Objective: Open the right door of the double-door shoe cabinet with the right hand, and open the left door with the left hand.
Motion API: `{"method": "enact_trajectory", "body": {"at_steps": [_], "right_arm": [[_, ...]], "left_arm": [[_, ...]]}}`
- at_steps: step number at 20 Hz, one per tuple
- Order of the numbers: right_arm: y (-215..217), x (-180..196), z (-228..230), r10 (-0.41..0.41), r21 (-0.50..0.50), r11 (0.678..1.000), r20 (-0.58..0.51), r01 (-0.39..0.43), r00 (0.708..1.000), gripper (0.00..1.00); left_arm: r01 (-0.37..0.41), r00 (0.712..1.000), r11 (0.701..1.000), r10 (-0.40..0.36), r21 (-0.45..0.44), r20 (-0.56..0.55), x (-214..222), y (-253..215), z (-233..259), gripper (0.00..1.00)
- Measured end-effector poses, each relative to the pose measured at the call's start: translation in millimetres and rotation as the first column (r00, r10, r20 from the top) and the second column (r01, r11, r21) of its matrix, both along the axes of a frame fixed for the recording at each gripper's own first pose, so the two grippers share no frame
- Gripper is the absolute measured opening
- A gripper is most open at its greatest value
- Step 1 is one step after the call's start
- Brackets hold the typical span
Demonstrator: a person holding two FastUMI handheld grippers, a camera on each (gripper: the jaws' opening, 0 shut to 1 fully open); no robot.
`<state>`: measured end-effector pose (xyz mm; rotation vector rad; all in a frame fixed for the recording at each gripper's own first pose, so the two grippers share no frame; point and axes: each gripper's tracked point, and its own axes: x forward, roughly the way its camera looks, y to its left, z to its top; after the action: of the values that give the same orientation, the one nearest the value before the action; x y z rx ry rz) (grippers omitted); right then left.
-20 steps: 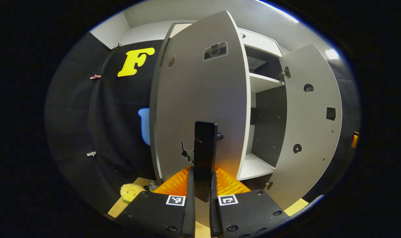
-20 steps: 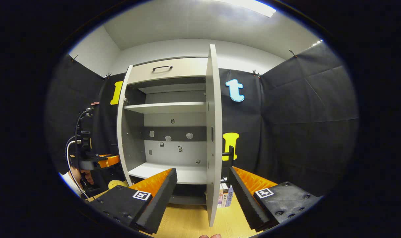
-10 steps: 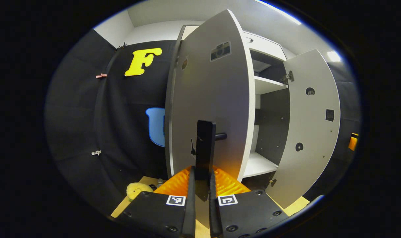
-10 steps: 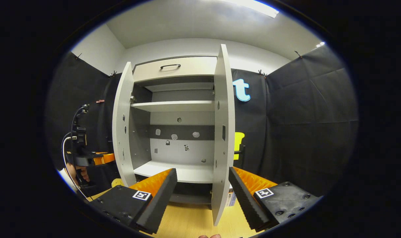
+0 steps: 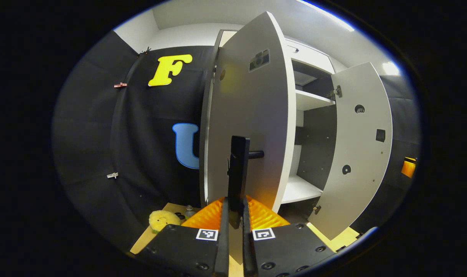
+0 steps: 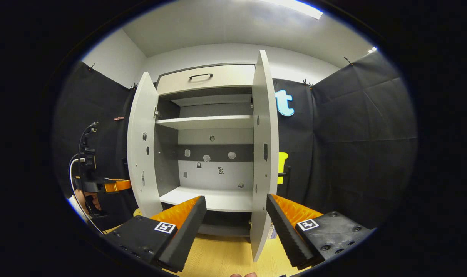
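Left gripper view: left gripper [image 5: 233,215] clamps left door [image 5: 252,127] handle [image 5: 238,169]; right gripper [image 6: 236,215] spread wide (both doors ajar).

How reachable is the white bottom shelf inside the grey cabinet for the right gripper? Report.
Probably reachable. The right gripper is open, facing the white bottom shelf. The grey left door and right door stand swung out, though the right door's edge sits between its fingers.

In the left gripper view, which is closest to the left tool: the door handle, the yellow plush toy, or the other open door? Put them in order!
From the left tool:
1. Door handle, clamped between its fingers.
2. Yellow plush toy, low left on the floor.
3. Other open door, far right.
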<state>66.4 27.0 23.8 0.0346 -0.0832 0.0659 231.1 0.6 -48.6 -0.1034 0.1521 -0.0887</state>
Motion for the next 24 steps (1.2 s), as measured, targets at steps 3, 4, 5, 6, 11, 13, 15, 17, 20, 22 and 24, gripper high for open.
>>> {"method": "enact_trajectory", "body": {"at_steps": [3,4,5,6,11,13,15,17,20,22,24], "right_arm": [[4,-3,-2,0.009,-0.01,1.0,0.0,-0.009,1.0,0.98],[3,-2,-1,0.008,-0.011,1.0,0.001,-0.008,1.0,0.98],[3,-3,-1,0.008,-0.01,1.0,0.001,-0.008,1.0,0.98],[2,-2,-1,0.008,-0.008,1.0,0.001,-0.008,1.0,0.98],[6,-2,-2,0.024,-0.002,1.0,-0.006,-0.024,1.0,0.98],[7,-3,-4,0.035,-0.012,0.999,-0.008,-0.035,0.999,0.98],[9,-4,-3,0.042,-0.018,0.999,-0.007,-0.042,0.999,0.98],[12,-5,-3,0.05,-0.012,0.999,-0.008,-0.05,0.999,0.98],[19,-2,-5,0.058,-0.007,0.998,-0.01,-0.058,0.998,0.98],[20,-1,-5,0.064,-0.004,0.998,-0.012,-0.064,0.998,0.98],[19,-1,-6,0.061,-0.001,0.998,-0.016,-0.061,0.998,0.98]], "left_arm": [[-0.017,1.0,1.0,0.017,-0.001,0.002,0,3,0,0.22],[-0.027,1.0,1.0,0.027,-0.002,0.001,0,6,1,0.21],[-0.038,0.999,0.999,0.038,-0.004,0.003,-1,8,0,0.18],[-0.047,0.999,0.999,0.047,-0.003,0.004,-1,10,1,0.18],[-0.08,0.997,0.995,0.079,0.067,0.016,-2,32,3,0.16],[-0.107,0.994,0.99,0.104,0.089,0.036,-1,45,6,0.16],[-0.177,0.984,0.979,0.174,0.102,0.045,-1,66,8,0.13],[-0.17,0.985,0.984,0.168,0.049,0.041,0,65,6,0.07],[-0.117,0.993,0.993,0.117,-0.003,0.032,-2,46,7,0.13],[-0.134,0.991,0.99,0.132,0.05,0.033,-3,60,4,0.13],[-0.143,0.99,0.987,0.142,0.073,0.024,-4,65,3,0.13]]}}
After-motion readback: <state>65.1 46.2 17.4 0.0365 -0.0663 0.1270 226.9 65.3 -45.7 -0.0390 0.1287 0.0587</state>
